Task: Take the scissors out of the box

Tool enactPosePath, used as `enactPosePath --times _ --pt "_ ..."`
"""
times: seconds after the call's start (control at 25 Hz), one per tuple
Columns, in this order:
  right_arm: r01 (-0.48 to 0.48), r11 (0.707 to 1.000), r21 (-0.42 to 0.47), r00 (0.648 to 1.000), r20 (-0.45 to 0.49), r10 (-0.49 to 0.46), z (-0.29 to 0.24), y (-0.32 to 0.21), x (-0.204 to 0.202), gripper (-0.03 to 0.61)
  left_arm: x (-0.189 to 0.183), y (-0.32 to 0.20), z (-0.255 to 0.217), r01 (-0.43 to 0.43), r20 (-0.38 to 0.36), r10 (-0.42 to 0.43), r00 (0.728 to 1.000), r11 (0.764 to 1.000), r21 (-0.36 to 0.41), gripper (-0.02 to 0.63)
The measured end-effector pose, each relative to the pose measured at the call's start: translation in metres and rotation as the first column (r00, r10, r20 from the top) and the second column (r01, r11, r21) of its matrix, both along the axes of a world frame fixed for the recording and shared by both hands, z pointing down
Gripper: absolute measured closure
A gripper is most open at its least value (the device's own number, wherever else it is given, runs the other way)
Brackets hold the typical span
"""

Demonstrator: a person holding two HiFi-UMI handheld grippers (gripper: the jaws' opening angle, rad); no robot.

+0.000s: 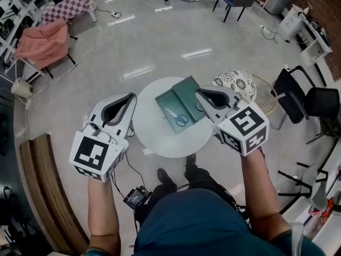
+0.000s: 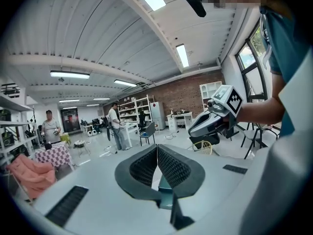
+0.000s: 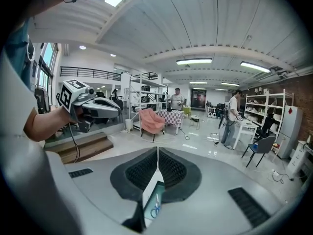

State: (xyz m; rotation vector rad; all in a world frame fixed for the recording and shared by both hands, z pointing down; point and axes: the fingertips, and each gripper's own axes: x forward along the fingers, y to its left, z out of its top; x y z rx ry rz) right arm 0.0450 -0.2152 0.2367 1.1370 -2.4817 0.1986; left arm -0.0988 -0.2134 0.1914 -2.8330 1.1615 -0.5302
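A green box lies open on the round white table, its lid folded back beside it. Blue-handled scissors rest inside the box. My left gripper hovers by the table's left edge, jaws shut and empty. My right gripper hangs over the lid at the box's right side, also shut with nothing in it. In the right gripper view the scissors show below the closed jaws. The left gripper view shows its jaws closed above a corner of the box.
A patterned round seat and black chairs stand right of the table. Pink cloth drapes a chair at far left. A wooden step runs along the lower left. Cables lie on the floor. People stand far back.
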Motion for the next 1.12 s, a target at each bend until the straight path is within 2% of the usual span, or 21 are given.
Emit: enactPosePath --times 0.36,0.56,1.12 --pt "0.076 0.994 -0.072 0.996 -0.030 -0.079 0.061 -0.056 -0.017 0.540 -0.012 -0.043 0.041 0.058 -0.003 -0.058 0.998 0.998 -0.025 0.594" --pt "0.104 0.987 -0.126 0.993 -0.045 -0.110 0.098 -0.077 -0.011 0.540 -0.003 -0.058 0.066 0.052 -0.026 -0.053 0.998 0.998 -0.038 0.593" --pt "0.139 0.941 -0.309 0.981 -0.088 -0.174 0.234 -0.133 -0.021 0.540 -0.012 -0.110 0.148 0.090 -0.007 -0.092 0.996 0.985 -0.144 0.592"
